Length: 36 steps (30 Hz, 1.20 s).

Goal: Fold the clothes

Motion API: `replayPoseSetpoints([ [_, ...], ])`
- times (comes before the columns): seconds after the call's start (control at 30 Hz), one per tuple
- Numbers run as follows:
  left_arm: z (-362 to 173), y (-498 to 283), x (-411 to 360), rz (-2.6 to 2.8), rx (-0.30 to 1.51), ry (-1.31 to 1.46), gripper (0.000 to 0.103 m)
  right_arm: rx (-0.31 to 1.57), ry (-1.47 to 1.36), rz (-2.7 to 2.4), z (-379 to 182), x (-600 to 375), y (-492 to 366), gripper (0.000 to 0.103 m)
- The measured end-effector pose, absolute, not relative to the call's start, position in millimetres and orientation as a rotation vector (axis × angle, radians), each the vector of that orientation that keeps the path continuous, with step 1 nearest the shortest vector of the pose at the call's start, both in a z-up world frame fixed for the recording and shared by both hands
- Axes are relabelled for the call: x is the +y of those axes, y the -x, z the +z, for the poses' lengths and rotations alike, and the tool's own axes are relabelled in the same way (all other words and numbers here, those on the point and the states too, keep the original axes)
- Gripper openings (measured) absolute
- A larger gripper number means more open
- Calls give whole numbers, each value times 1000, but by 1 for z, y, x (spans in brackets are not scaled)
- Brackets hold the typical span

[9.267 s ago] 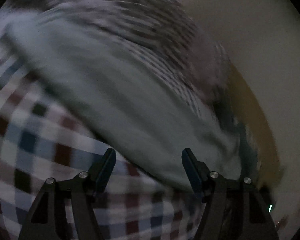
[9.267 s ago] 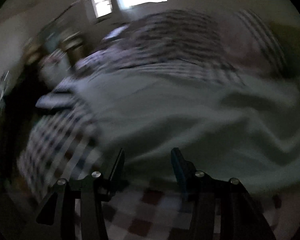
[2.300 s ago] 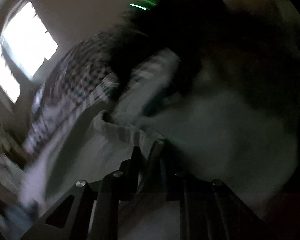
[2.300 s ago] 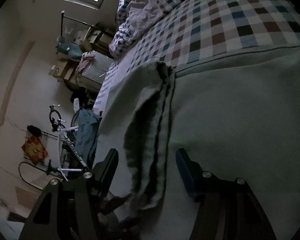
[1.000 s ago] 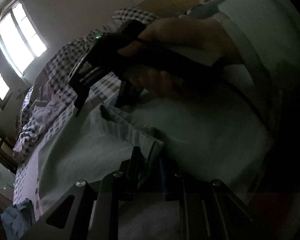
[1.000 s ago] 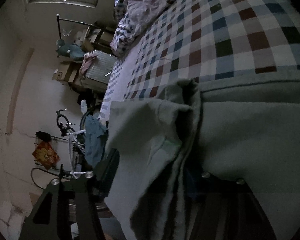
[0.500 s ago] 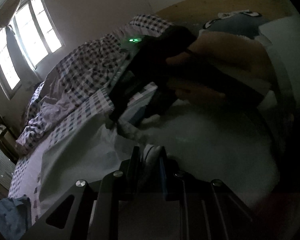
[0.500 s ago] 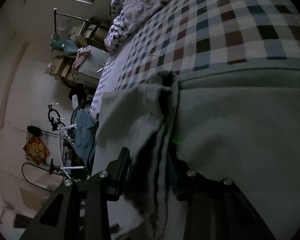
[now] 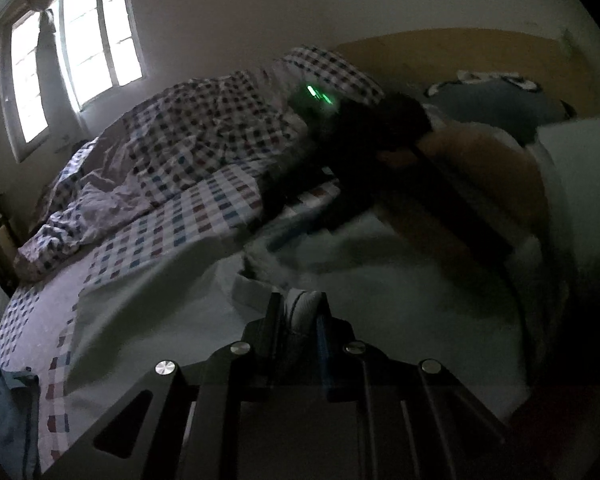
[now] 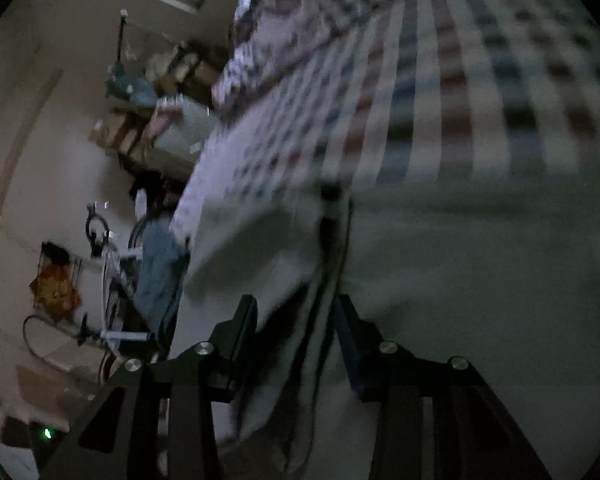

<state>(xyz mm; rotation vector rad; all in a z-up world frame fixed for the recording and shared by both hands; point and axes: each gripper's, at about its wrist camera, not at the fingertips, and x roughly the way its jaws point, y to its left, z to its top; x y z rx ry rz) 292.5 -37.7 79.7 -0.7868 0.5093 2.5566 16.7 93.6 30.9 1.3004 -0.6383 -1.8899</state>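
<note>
The left gripper point(image 9: 298, 312) is clamped on a bunched, ribbed edge of the pale garment point(image 9: 172, 304), the cloth pinched up between its nearly closed jaws. The right gripper point(image 10: 296, 320) has its jaws set apart, straddling a folded edge of the same garment point(image 10: 460, 280); the cloth runs between them, but the blur hides whether either finger touches it. From the left view the garment spreads toward 9 o'clock over the checked bedsheet point(image 9: 204, 216), with the rumpled checked duvet point(image 9: 204, 136) at 11 o'clock and the window point(image 9: 76, 64) beyond it. The step in hand looks like securing both ends of one edge before carrying it over. To do it well, the right jaws should close on all layers of the fold, and both ends should lift level, keeping the edge taut.
</note>
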Motion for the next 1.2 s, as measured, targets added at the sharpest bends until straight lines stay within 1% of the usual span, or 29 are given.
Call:
replayPoseSetpoints([
  [0.07, 77, -293, -36, 2550, 517, 798, 14, -609, -1277, -1939, 36, 94, -9, 44],
  [0.2, 71, -294, -34, 2536, 532, 821, 14, -438, -1287, -1973, 37, 73, 1, 44],
  [0.27, 69, -295, -33, 2529, 539, 832, 14, -351, -1292, -1985, 38, 62, 5, 42],
  [0.3, 67, -295, -32, 2525, 543, 838, 14, -321, -1281, -1997, 40, 58, 5, 34],
  [0.33, 66, -295, -32, 2521, 547, 844, 14, -295, -1266, -2012, 43, 55, 5, 18],
  [0.43, 60, -293, -31, 2509, 583, 858, 14, -216, -1220, -2053, 50, 46, 3, 13],
  [0.53, 57, -292, -29, 2516, 614, 857, 14, -148, -1138, -2105, 72, 41, 0, 10],
  [0.63, 56, -288, -23, 2546, 646, 829, 14, -111, -1083, -2135, 96, 36, 3, 10],
  [0.77, 46, -281, -13, 2544, 727, 849, 16, -68, -1174, -2145, 87, 16, 21, 10],
  [0.83, 38, -277, -8, 2526, 779, 879, 16, -44, -1262, -2151, 65, 8, 29, 11],
  [0.87, 34, -275, -6, 2517, 805, 895, 20, -73, -1282, -2152, 59, 10, 31, 13],
  [0.9, 32, -275, -5, 2503, 819, 903, 29, -113, -1293, -2153, 55, 14, 32, 18],
  [0.93, 33, -279, -5, 2481, 816, 902, 37, -149, -1300, -2159, 53, 21, 32, 30],
  [0.97, 34, -283, -5, 2464, 818, 895, 53, -184, -1306, -2167, 54, 29, 32, 38],
  [1.0, 35, -288, -5, 2453, 827, 878, 59, -230, -1299, -2170, 58, 39, 29, 50],
  [1.03, 36, -293, -5, 2441, 836, 862, 59, -280, -1288, -2172, 61, 49, 26, 52],
  [1.1, 33, -295, -4, 2435, 864, 857, 60, -367, -1262, -2177, 69, 70, 19, 53],
  [1.2, 27, -291, -3, 2436, 913, 868, 60, -442, -1225, -2185, 77, 100, 1, 56],
])
